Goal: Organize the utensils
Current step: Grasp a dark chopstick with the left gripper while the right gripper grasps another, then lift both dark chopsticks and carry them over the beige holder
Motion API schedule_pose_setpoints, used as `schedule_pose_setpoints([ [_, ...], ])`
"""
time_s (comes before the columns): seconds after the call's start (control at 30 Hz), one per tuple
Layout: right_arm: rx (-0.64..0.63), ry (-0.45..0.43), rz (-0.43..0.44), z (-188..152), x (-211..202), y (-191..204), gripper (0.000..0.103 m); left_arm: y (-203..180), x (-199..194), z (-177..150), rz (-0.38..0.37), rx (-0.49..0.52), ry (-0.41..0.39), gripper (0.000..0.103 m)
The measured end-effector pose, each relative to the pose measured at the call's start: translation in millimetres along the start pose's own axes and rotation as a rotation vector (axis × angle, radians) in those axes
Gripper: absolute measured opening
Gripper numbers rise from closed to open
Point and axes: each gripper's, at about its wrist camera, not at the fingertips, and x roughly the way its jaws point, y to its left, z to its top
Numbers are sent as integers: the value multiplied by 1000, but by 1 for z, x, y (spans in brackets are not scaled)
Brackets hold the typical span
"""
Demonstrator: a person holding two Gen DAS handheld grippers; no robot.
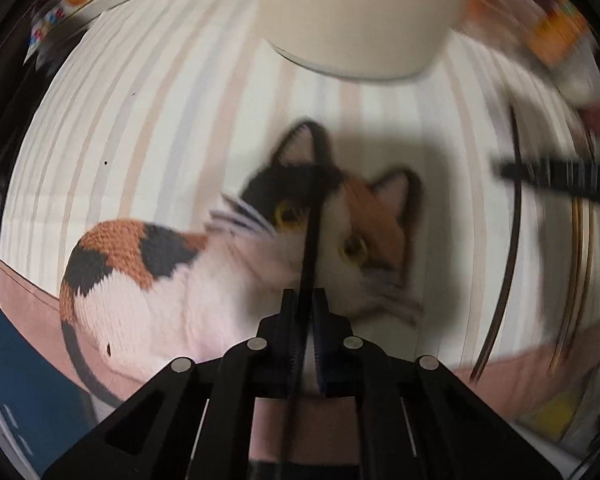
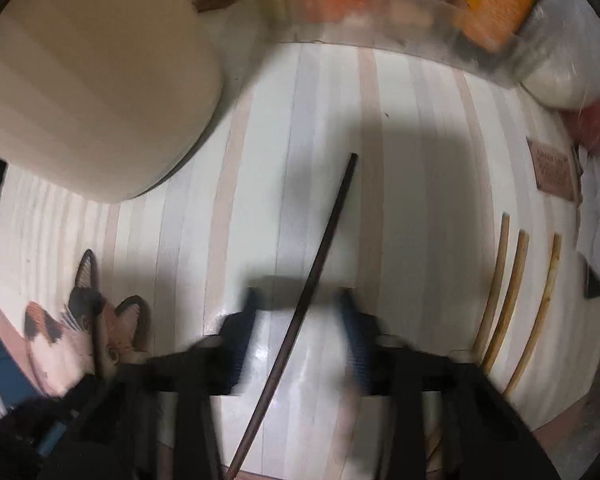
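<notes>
Left claw [image 1: 309,300] clamps black chopstick [image 1: 314,200].

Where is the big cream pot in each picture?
Left wrist view: the big cream round container fills the top middle, above the knitted calico cat picture.
Right wrist view: it fills the upper left corner.
Shared landmark: the cat picture, central in the left view, sits at the lower left in the right view.
</notes>
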Motion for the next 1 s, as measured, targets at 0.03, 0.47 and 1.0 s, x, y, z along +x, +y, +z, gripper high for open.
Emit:
schedule_pose_setpoints([
  [0.03, -25, -6, -25, -1, 0, 3, 16, 4, 0, 7, -10, -29, -5, 4],
  [0.47, -106, 135, 74, -45, -2, -25, 6, 23, -4, 45, -119, -114, 68, 9],
  [1.0, 7, 112, 137, -24, -4, -27, 6, 8, -17, 10, -38, -67, 23, 4],
])
